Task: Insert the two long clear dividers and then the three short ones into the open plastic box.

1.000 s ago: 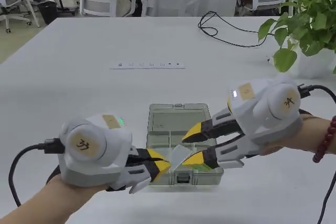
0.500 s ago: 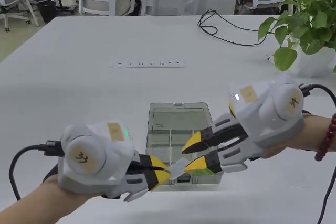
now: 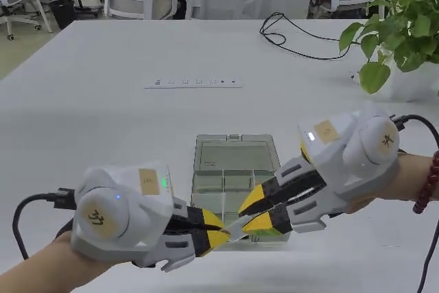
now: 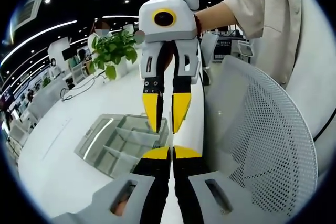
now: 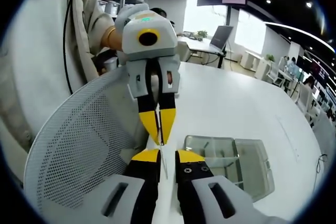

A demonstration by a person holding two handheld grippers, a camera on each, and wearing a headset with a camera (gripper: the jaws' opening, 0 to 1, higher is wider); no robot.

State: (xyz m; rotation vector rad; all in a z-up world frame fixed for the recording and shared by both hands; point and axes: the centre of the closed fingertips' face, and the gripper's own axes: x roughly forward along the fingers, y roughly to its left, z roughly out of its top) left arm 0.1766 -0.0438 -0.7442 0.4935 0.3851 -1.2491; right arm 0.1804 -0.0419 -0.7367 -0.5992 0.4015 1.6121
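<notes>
Pinching clear divider [image 3: 235, 227] in my closed left gripper [image 3: 221, 230]; right gripper [image 3: 245, 217] slightly parted astride it; both drifted toward 6 o'clock of box [image 3: 233, 156].

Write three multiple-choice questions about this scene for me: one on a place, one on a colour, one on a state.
1. Where does the plant stand?
A. far right of the table
B. near left
C. on the floor

2. What colour are the tips of the fingers?
A. red
B. yellow
C. blue

3. How is the box?
A. shut
B. open
C. upside down

Key:
1 A, the head view shows its leaves at the far right edge.
2 B, every tip is yellow.
3 B, the lid lies back and the compartments show.
</notes>
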